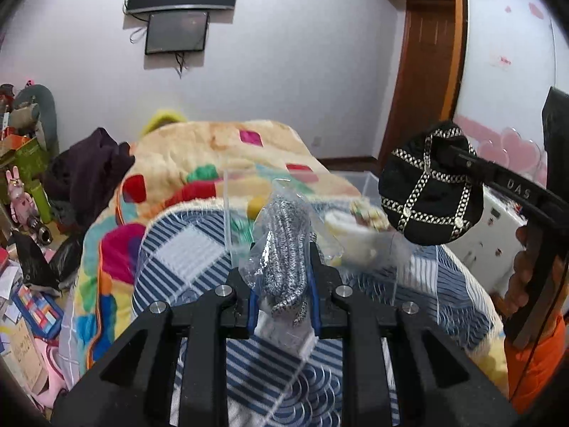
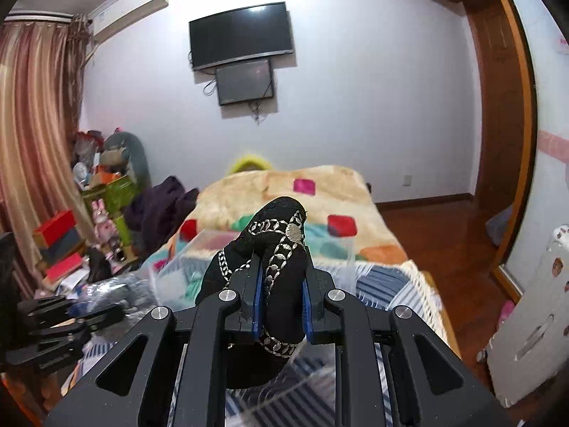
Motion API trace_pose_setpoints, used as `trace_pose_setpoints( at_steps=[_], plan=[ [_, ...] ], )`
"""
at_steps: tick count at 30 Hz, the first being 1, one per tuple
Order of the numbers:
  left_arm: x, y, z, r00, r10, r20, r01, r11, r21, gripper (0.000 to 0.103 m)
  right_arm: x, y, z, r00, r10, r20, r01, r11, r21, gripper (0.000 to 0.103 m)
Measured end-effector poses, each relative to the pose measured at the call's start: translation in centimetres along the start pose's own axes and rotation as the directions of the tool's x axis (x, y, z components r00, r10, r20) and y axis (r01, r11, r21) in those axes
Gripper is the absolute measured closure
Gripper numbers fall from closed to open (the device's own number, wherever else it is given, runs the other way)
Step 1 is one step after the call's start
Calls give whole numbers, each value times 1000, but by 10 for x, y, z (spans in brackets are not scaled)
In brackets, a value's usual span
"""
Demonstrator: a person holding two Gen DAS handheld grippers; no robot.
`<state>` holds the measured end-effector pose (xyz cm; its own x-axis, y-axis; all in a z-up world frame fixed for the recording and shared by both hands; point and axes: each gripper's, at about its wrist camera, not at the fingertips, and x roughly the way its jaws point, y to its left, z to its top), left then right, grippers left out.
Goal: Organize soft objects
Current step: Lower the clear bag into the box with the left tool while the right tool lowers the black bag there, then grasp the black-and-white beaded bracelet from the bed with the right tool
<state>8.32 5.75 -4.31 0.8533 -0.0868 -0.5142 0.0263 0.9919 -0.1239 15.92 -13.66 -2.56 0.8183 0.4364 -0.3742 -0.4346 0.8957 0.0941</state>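
Note:
My left gripper (image 1: 282, 277) is shut on a clear plastic bag holding a black-and-white knitted item (image 1: 284, 245), held above the bed. My right gripper (image 2: 282, 284) is shut on a black fabric pouch with silver chain trim (image 2: 274, 249). In the left wrist view the pouch (image 1: 430, 192) hangs at the right in the right gripper (image 1: 458, 154), above a clear plastic box (image 1: 355, 192). The box sits on the bed and holds a cream roll (image 1: 352, 231) and a yellow item (image 1: 256, 206). The left gripper also shows low at the left of the right wrist view (image 2: 106, 311).
The bed has a blue-and-white striped quilt (image 1: 185, 249) and a colourful fleece blanket (image 1: 213, 149). Dark clothes (image 1: 89, 170) lie at the blanket's left. Boxes and toys (image 1: 25, 185) crowd the floor at left. A wooden door frame (image 2: 512, 142) stands at right.

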Motion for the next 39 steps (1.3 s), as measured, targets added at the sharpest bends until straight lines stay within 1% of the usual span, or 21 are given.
trace_pose_setpoints(
  at_steps=[8, 11, 13, 18, 22, 26, 28, 29, 30, 31, 32, 33, 36, 39],
  plan=[
    [24, 0, 28, 999, 37, 37, -36, 999, -1, 81, 31, 2, 12, 999, -39, -3, 39, 999, 6, 87],
    [37, 0, 34, 998, 54, 36, -54, 999, -3, 81, 42, 1, 14, 999, -40, -16, 40, 999, 18, 87],
    [48, 2, 36, 998, 62, 21, -62, 998, -9, 81, 51, 2, 14, 998, -49, -30, 49, 999, 16, 87],
    [77, 5, 33, 996, 86, -32, -87, 996, -15, 81, 74, -3, 10, 995, -67, -80, 70, 997, 34, 87],
    [96, 4, 26, 992, 102, -74, -101, 995, 9, 81, 91, -10, 0, 986, -51, -157, 62, 996, 70, 86],
    [106, 1, 22, 990, 117, -83, -115, 993, 37, 81, 99, -13, -10, 974, -55, -222, 68, 996, 52, 84],
    [108, -1, 22, 989, 124, -83, -120, 992, 47, 81, 98, -14, -14, 969, -63, -239, 74, 997, 38, 80],
    [110, -1, 23, 989, 123, -85, -119, 992, 51, 81, 96, -14, -16, 967, -66, -245, 76, 997, 31, 74],
    [110, -2, 22, 989, 123, -86, -118, 992, 53, 81, 95, -15, -15, 966, -70, -249, 78, 997, 26, 65],
    [111, -3, 23, 988, 124, -88, -120, 991, 56, 81, 92, -15, -16, 965, -73, -250, 80, 997, 20, 59],
    [112, -3, 23, 988, 126, -89, -121, 991, 59, 81, 89, -17, -16, 965, -70, -251, 77, 997, 17, 51],
    [113, -3, 24, 988, 125, -91, -120, 991, 60, 81, 82, -17, -16, 968, -70, -240, 75, 997, 11, 48],
    [117, -1, 24, 987, 121, -108, -116, 992, 56, 81, 69, -18, -14, 973, -66, -223, 65, 998, -13, 47],
    [121, 1, 23, 984, 108, -144, -104, 994, 37, 81, 54, -14, -15, 978, -49, -204, 42, 998, -39, 47]
  ],
)
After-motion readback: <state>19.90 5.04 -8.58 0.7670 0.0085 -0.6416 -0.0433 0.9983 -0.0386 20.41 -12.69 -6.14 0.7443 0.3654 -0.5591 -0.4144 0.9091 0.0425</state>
